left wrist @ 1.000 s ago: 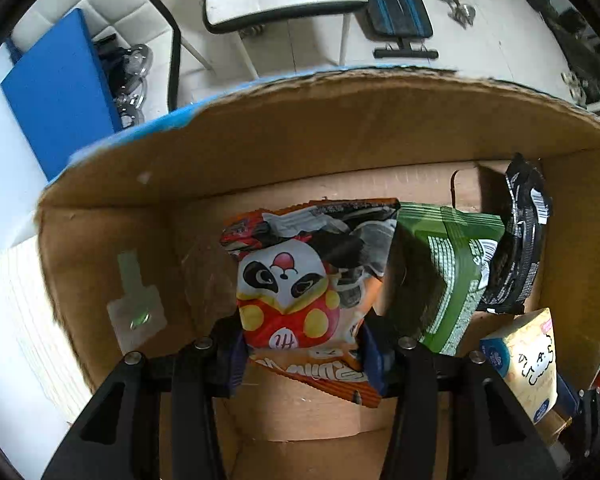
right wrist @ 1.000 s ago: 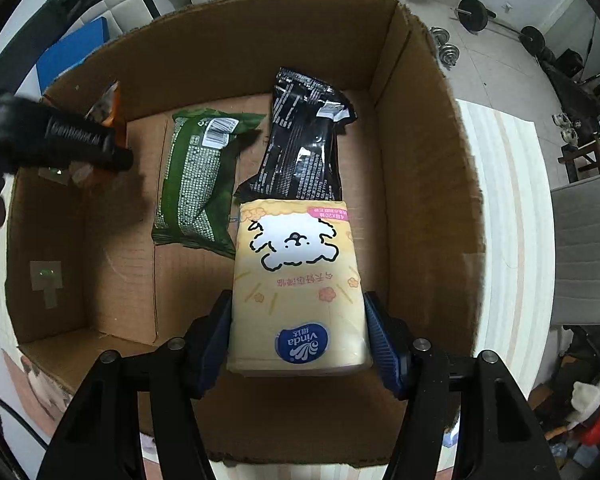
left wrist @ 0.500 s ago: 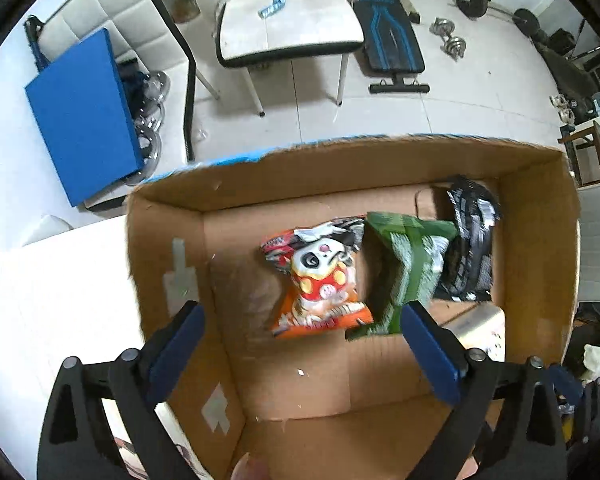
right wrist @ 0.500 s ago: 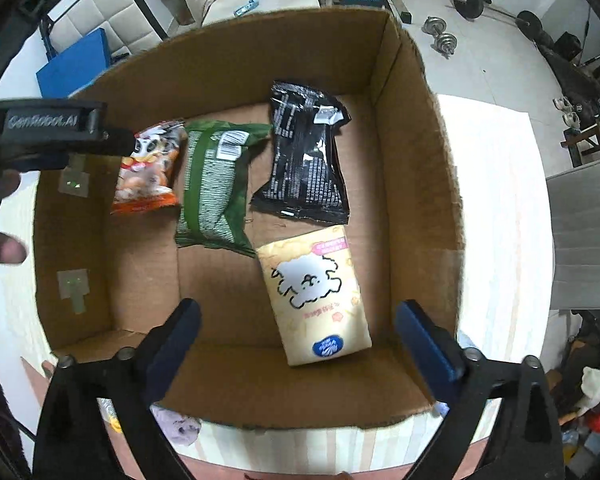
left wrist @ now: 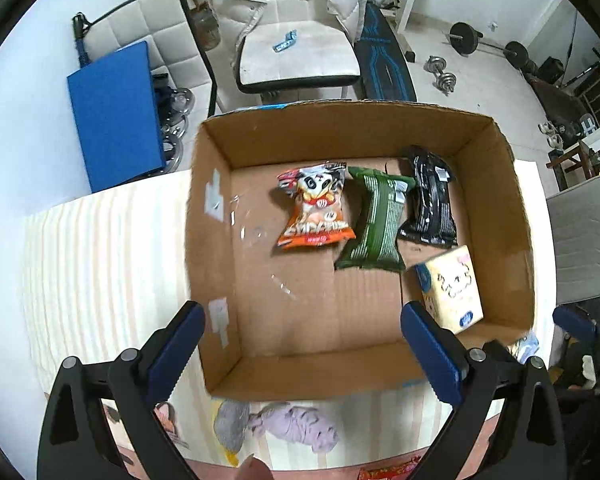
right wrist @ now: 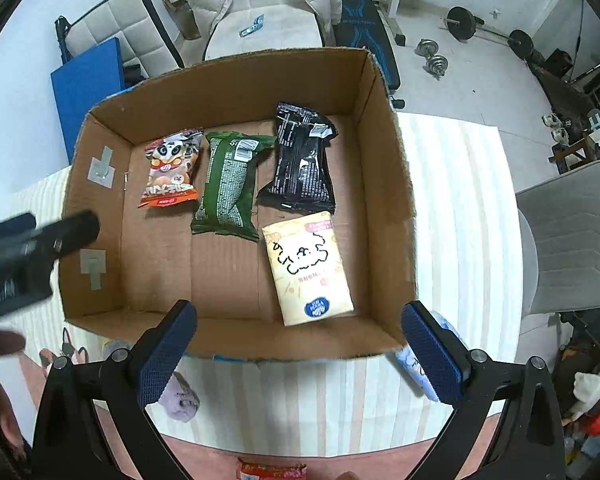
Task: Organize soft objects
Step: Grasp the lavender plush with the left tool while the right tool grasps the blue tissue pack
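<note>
Both tools, the left tool [left wrist: 302, 334] and right tool [right wrist: 300, 334], have let go and risen, jaws spread empty, leaving the panda snack [right wrist: 171, 168] and tissue pack [right wrist: 308, 266] inside the cardboard box [right wrist: 384, 168], so the purple plush [left wrist: 296, 428] on the tabletop [right wrist: 452, 184] looks next.

home gym room | barbell [left wrist: 484, 42] | dumbbells [right wrist: 432, 58] | weight bench [left wrist: 384, 60] | padded chair [left wrist: 296, 56]

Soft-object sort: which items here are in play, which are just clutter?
In play:
cardboard box
orange panda snack bag
green snack pack
black snack pack
yellow tissue pack
purple plush toy

Clutter:
blue board
white padded chair
dumbbells
</note>
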`<state>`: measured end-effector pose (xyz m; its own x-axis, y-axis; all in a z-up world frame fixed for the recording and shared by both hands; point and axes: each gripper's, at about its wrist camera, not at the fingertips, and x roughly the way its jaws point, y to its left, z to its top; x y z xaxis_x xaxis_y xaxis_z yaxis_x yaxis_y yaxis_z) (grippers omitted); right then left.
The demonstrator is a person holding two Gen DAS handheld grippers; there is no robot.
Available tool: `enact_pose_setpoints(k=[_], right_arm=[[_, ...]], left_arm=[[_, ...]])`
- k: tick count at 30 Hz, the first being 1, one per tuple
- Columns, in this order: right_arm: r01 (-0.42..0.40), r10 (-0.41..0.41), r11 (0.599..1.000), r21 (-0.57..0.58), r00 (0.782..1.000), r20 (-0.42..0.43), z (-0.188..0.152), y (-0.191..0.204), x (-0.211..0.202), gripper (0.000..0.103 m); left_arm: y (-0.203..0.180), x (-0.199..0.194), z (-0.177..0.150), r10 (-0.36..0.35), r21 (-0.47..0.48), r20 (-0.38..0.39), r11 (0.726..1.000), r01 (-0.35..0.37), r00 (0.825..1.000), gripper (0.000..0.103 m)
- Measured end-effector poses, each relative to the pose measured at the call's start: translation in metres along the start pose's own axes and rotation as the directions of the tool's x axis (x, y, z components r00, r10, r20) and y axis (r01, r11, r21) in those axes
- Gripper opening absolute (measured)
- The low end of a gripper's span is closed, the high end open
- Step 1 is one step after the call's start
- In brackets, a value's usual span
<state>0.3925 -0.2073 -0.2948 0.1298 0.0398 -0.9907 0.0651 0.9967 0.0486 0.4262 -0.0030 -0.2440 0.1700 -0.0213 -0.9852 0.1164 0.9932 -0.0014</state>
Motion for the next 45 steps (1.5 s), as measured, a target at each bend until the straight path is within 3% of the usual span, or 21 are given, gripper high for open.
enact_pose_setpoints(k=[13, 20, 24, 27, 30, 31, 34, 36, 41, 43, 45], right_arm=[[-0.008, 0.015, 0.999, -0.044, 0.986, 0.164, -0.048, 0.006, -0.075, 0.103], [-0.061, 0.078, 0.994, -0.091, 0.978, 0.195, -0.068, 0.007, -0.106, 0.103], [-0.057, 0.078, 0.989, -0.135, 0.985, 0.156, -0.078, -0.017, -0.102, 0.103], [0.022, -0.009, 0.984, -0.177, 0.997, 0.072, -0.079, -0.046, -0.072, 0.103], [0.097, -0.109, 0.967, -0.237, 0.993, -0.039, -0.077, -0.074, -0.024, 0.103], [0.116, -0.143, 0.957, -0.265, 0.986, -0.086, -0.077, -0.084, -0.002, 0.103], [0.135, -0.199, 0.943, -0.305, 0.961, -0.19, -0.077, -0.105, 0.052, 0.103], [0.133, -0.212, 0.94, -0.315, 0.949, -0.232, -0.077, -0.113, 0.079, 0.103], [0.109, -0.203, 0.943, -0.315, 0.937, -0.284, -0.082, -0.119, 0.125, 0.103], [0.086, -0.177, 0.954, -0.288, 0.936, -0.305, -0.083, -0.119, 0.136, 0.103], [0.075, -0.158, 0.961, -0.267, 0.941, -0.301, -0.083, -0.118, 0.139, 0.103]], left_arm=[[-0.001, -0.077, -0.069, 0.004, -0.058, 0.165, 0.998, 0.006, 0.986, 0.1], [0.006, -0.099, -0.095, -0.028, -0.144, 0.185, 0.988, 0.055, 0.982, 0.1], [0.013, -0.088, -0.118, -0.007, -0.244, 0.155, 0.969, 0.045, 0.988, 0.1], [0.02, -0.05, -0.143, -0.056, -0.367, 0.08, 0.927, 0.081, 0.995, 0.1], [0.022, 0.005, -0.167, -0.124, -0.469, -0.025, 0.878, 0.098, 0.992, 0.1], [0.021, 0.023, -0.174, -0.15, -0.499, -0.06, 0.861, 0.1, 0.987, 0.1], [0.025, 0.077, -0.196, -0.272, -0.6, -0.149, 0.789, 0.132, 0.951, 0.1], [0.029, 0.093, -0.206, -0.322, -0.656, -0.148, 0.739, 0.151, 0.935, 0.1], [0.049, 0.123, -0.21, -0.375, -0.767, -0.124, 0.624, 0.152, 0.919, 0.1], [0.057, 0.131, -0.207, -0.35, -0.784, -0.119, 0.607, 0.129, 0.929, 0.094], [0.062, 0.136, -0.203, -0.299, -0.776, -0.131, 0.624, 0.09, 0.945, 0.082]])
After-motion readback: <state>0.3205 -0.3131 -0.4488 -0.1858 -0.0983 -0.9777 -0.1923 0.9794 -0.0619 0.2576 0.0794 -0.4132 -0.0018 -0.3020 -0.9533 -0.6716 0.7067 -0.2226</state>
